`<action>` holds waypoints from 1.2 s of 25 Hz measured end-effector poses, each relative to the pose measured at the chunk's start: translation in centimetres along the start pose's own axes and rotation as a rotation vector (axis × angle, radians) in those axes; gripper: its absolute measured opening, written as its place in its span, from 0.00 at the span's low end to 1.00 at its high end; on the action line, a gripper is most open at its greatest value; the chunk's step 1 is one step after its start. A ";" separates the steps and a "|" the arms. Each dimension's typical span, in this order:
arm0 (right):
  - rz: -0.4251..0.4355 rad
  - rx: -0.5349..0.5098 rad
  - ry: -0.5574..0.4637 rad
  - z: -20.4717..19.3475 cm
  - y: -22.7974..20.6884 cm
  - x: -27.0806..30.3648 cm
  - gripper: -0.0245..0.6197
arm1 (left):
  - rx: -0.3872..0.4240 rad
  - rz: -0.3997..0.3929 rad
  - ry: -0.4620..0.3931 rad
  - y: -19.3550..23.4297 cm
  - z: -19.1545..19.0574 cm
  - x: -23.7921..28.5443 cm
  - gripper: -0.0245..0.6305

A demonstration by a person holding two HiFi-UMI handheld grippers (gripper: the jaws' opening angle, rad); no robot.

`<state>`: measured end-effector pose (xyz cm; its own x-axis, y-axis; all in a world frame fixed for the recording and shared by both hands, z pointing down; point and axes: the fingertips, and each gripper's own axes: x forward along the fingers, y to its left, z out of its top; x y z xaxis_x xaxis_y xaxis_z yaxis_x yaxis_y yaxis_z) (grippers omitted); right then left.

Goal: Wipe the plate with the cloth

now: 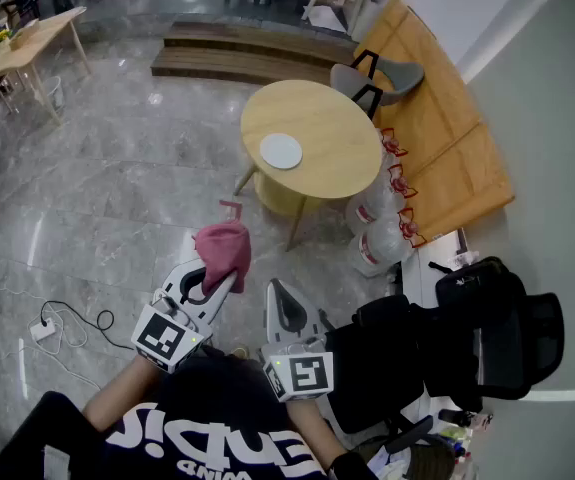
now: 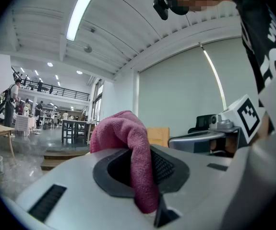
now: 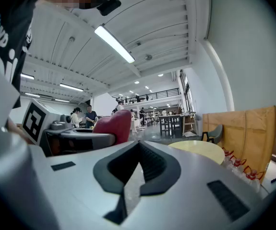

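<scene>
**Q:** Since the plate (image 1: 281, 151) is the target, where is it?

**Me:** Flat on the round yellow table (image 1: 342, 118). It's white, plain and round, so no long axis to align. It's well ahead of both hands. My left gripper (image 1: 217, 283) is clamped on the pink cloth (image 1: 224, 251); the plate lies forward-right of it. My right gripper (image 1: 275, 288) is closed, empty and more in line with the plate.

**Q:** Next?

**Me:** Probably close in, then reach with the left.

1. A round wooden table (image 1: 332, 133) stands at 12 o'clock in the head view.
2. A grey chair (image 1: 392, 73) sits at the table's 1 o'clock.
3. Clear water jugs (image 1: 377, 238) cluster at 3 o'clock.
4. A black office chair (image 1: 467, 338) is at 4 o'clock.
5. A power strip (image 1: 42, 330) lies at 8 o'clock.
</scene>
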<state>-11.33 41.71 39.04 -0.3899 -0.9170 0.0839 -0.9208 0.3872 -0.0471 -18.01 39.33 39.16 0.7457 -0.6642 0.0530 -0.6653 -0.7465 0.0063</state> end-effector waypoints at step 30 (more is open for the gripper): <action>0.030 0.049 -0.019 -0.5 -4.2 -1.2 0.07 | 0.011 0.018 0.039 -1.6 0.0 3.3 0.13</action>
<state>-7.05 41.21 39.67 -0.4166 -0.9069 0.0630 -0.9069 0.4098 -0.0983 -14.47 38.35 39.36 0.7313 -0.6759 0.0922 -0.6783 -0.7348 -0.0064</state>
